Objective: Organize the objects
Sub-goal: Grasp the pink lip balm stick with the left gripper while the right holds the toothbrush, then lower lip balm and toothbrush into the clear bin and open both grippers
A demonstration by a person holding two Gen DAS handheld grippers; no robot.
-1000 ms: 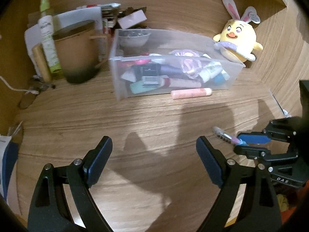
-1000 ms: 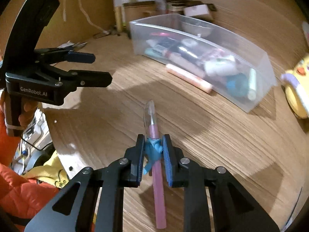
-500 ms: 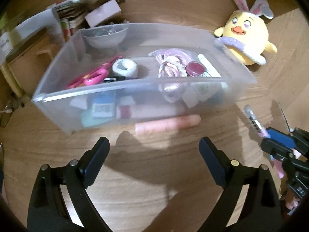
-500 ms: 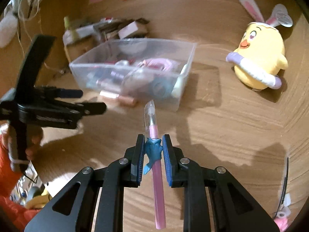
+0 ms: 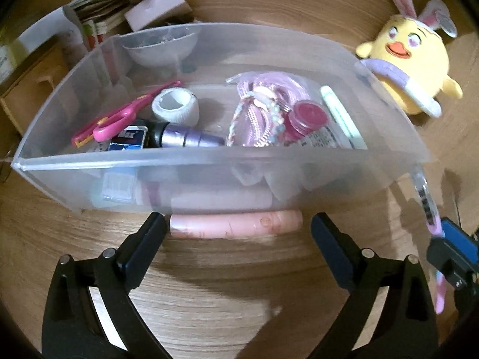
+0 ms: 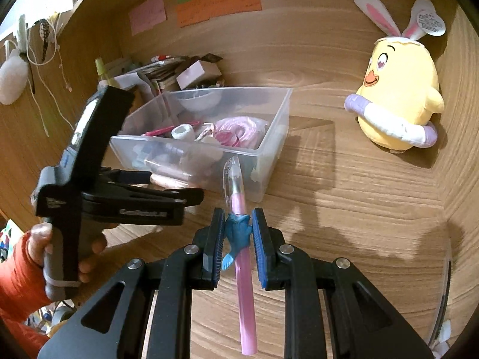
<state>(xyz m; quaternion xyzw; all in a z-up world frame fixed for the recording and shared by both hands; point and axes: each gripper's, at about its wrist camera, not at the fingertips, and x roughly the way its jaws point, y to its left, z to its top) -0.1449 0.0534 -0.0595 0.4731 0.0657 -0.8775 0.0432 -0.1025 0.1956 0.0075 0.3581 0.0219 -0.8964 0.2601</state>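
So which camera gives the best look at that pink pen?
The right wrist view: the pink pen runs full length between the right gripper fingers. The left wrist view catches it only partly, at the right edge.

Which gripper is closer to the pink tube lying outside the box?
Left. The left gripper has its open fingers on either side of the pink tube. The right gripper is off to the side, shut on a pink pen.

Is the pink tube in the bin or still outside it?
Outside: the pink tube lies on the desk against the clear bin's front wall.
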